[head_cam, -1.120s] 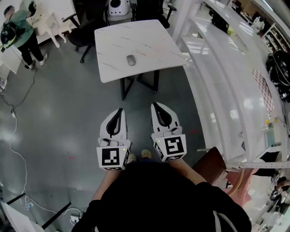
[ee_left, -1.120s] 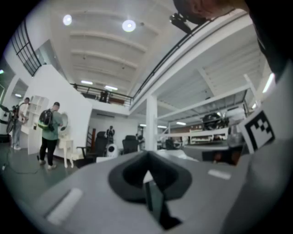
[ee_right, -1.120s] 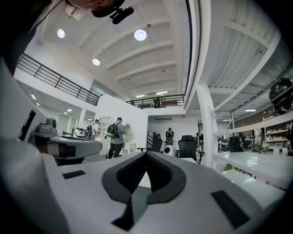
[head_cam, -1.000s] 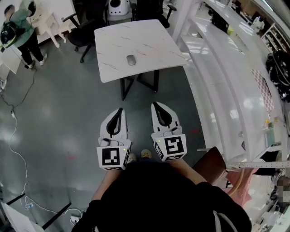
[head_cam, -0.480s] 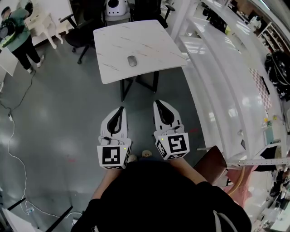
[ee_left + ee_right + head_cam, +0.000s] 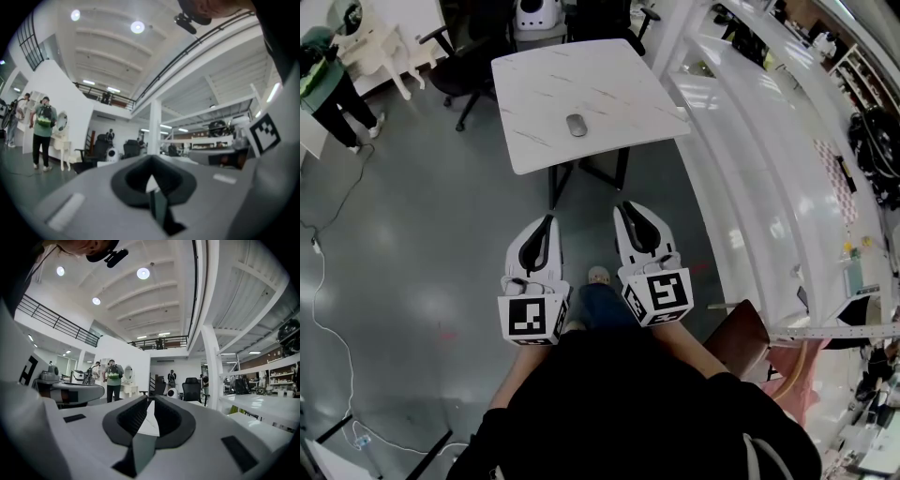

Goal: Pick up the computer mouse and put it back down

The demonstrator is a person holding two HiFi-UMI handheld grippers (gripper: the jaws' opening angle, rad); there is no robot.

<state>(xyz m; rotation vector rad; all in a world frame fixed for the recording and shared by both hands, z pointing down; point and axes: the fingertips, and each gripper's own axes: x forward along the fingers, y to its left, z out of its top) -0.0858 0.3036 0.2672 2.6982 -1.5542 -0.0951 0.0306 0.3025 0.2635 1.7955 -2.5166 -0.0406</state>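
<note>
Holding both grippers level and side by side in front of my body, I see the left gripper [image 6: 547, 221] with its jaws pressed together on nothing. The right gripper [image 6: 625, 208] is likewise closed and empty. Both point toward the white marble table [image 6: 619, 70], where the grey computer mouse [image 6: 577, 125] lies well apart from them.

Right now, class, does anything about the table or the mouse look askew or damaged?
Nothing stands out. The computer mouse lies flat, alone, near the middle of the white marble-patterned table. The left gripper and right gripper are short of it, jaws shut, empty.
</note>
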